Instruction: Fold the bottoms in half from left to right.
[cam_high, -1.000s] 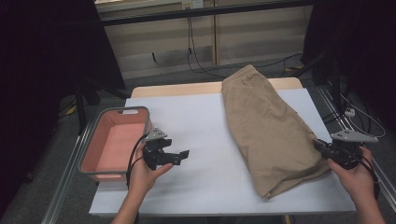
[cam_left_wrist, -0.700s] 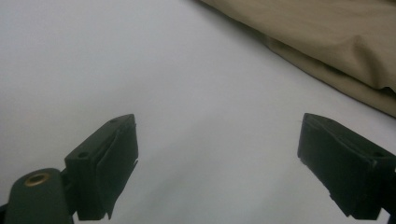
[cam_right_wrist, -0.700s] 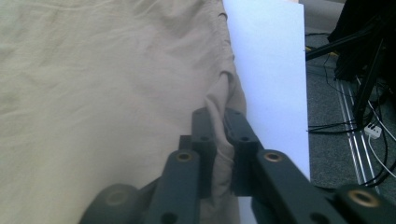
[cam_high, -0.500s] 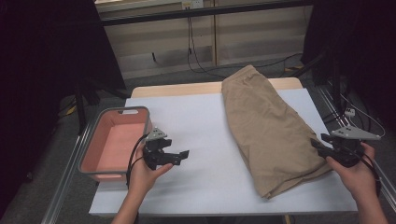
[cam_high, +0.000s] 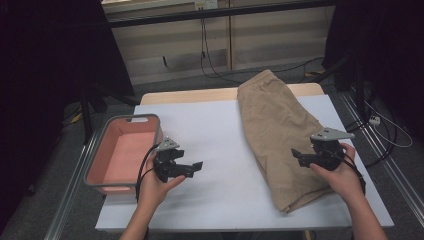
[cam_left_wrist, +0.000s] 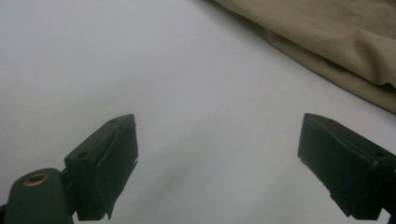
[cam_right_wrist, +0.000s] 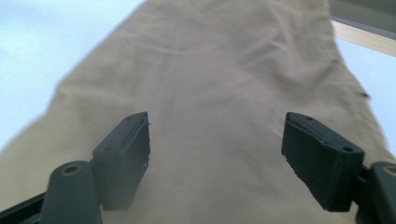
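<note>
The tan folded cloth (cam_high: 280, 135) lies on the right half of the white table (cam_high: 215, 140), its far end reaching past the white sheet onto the wooden edge; its near right part is covered by the person's right hand (cam_high: 340, 175), and how its layers are folded cannot be made out. Left of the cloth the table is bare up to the pink bin (cam_high: 120, 152) at the left edge. The right tongs (cam_high: 299, 157) hang over the cloth's near part, jaws just opened wide, nothing pinched between them. The left tongs (cam_high: 192, 169) stand spread over bare table, holding nothing.
</note>
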